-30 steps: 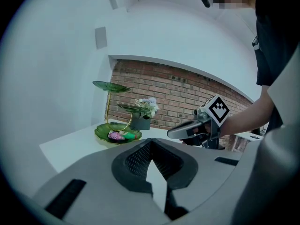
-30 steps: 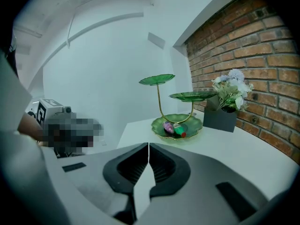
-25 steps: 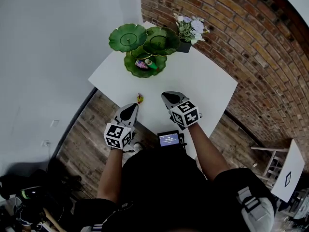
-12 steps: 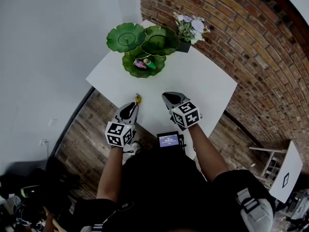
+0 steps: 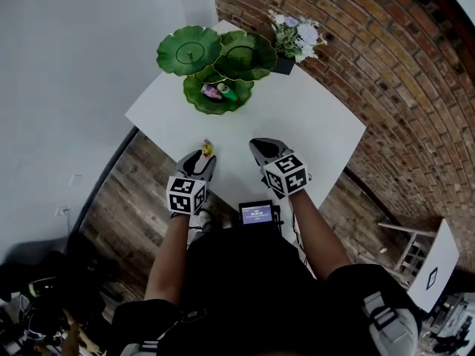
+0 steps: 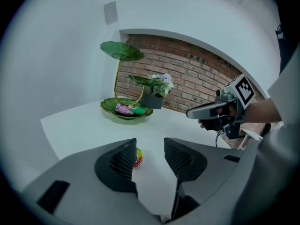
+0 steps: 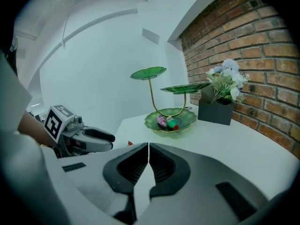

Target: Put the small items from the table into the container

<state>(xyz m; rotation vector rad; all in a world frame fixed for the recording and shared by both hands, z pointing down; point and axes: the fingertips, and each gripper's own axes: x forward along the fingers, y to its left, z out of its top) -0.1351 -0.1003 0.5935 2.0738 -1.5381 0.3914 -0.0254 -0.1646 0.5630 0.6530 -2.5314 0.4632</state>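
Note:
A small yellow and red wrapped item (image 5: pixel 207 147) lies on the white table (image 5: pixel 312 124) near its front edge. My left gripper (image 5: pixel 202 159) hangs just behind it, and its jaws are opening. In the left gripper view the item (image 6: pixel 138 157) peeks out beside the left finger (image 6: pixel 125 159) of that gripper (image 6: pixel 150 144), with nothing pressed between the pads. My right gripper (image 5: pixel 260 148) is shut and empty over the table; its jaws (image 7: pixel 148 146) meet. The green leaf-shaped tiered dish (image 5: pixel 194 99) stands at the back, and its lowest bowl holds a pink item (image 5: pixel 214 91) and a green item (image 5: pixel 228 92).
A dark pot of pale flowers (image 5: pixel 293 39) stands by the brick wall, right of the dish. The table's front edge runs right under both grippers, with wooden floor beyond. A small screen (image 5: pixel 257 213) sits at the person's chest. A white chair (image 5: pixel 430 265) is at far right.
My left gripper has sunk toward the table behind the small item, and its jaws have gone from shut to open. The right gripper has stayed in place.

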